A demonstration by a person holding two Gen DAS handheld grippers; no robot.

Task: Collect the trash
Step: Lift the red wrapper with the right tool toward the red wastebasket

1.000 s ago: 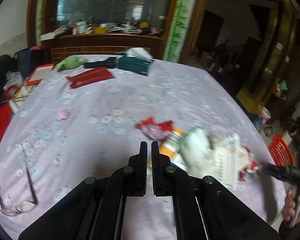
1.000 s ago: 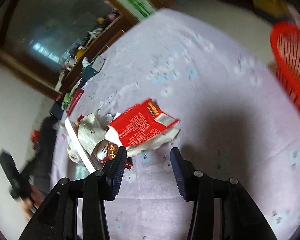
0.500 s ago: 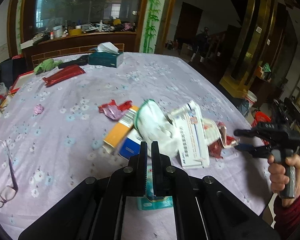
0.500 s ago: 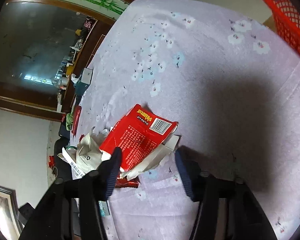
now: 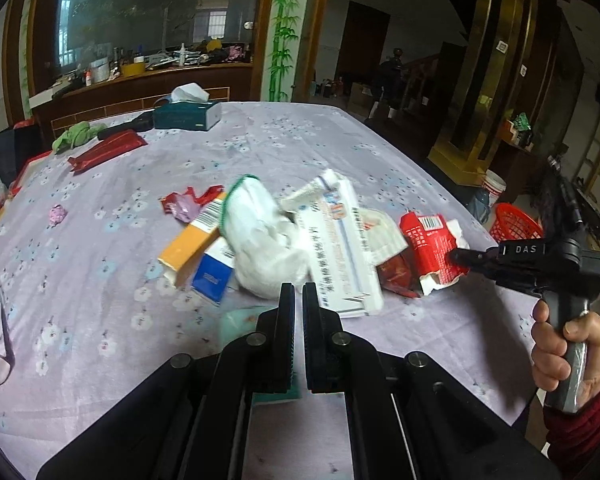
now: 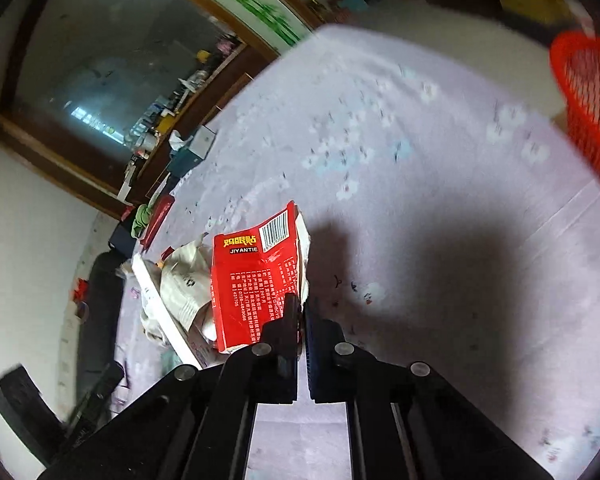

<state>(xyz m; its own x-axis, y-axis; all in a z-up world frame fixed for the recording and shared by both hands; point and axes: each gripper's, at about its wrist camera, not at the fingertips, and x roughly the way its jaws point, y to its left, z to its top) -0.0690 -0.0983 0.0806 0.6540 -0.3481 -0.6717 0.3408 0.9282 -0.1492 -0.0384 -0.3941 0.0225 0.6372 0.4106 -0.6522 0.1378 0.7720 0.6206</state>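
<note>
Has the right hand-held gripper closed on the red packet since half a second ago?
Yes. The right hand-held gripper, open around the red packet before, is now shut on its lower edge; the packet stands tilted up from the tablecloth.

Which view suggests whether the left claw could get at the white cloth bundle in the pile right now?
The left wrist view: probably yes. The left claw, shut and holding nothing, points at the white cloth bundle with nothing between; it must open first.

Right claw (image 6: 300,308) pinched together, gripping; left claw (image 5: 299,294) seemingly closed, perhaps empty.
</note>
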